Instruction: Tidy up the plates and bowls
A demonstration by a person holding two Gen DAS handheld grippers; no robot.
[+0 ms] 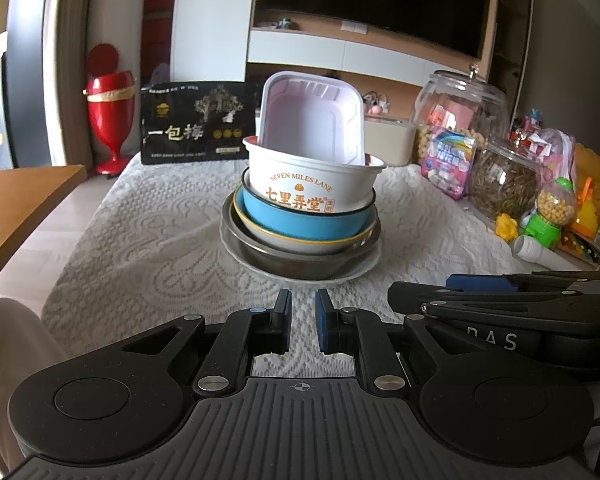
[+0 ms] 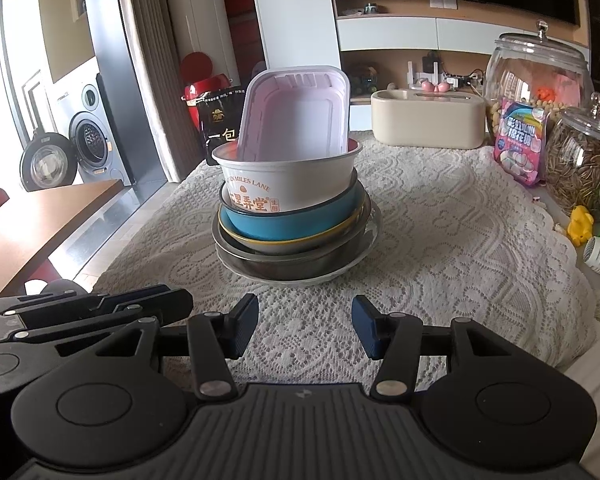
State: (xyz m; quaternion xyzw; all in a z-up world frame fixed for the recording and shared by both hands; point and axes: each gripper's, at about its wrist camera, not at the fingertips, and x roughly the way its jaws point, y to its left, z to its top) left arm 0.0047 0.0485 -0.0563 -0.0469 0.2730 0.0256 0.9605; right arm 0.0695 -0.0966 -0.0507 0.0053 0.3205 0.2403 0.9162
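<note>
A stack of dishes stands in the middle of the lace-covered table. From the bottom: a white plate [image 1: 352,274], a steel bowl [image 1: 284,262], a yellow-rimmed bowl [image 1: 300,245], a blue bowl [image 1: 300,222], a white paper bowl with orange lettering [image 1: 312,184], and a white rectangular plastic tray [image 1: 312,120] tilted upright inside it. The stack also shows in the right wrist view [image 2: 292,216]. My left gripper [image 1: 303,320] is in front of the stack, jaws a narrow gap apart, empty. My right gripper [image 2: 305,324] is open and empty, in front of the stack.
A black snack bag [image 1: 196,124] stands behind the stack. Glass jars [image 1: 460,112], a candy bag [image 1: 450,160] and toys [image 1: 548,216] line the right side. A cream box [image 2: 428,120] sits at the back. A wooden table [image 2: 40,216] lies left.
</note>
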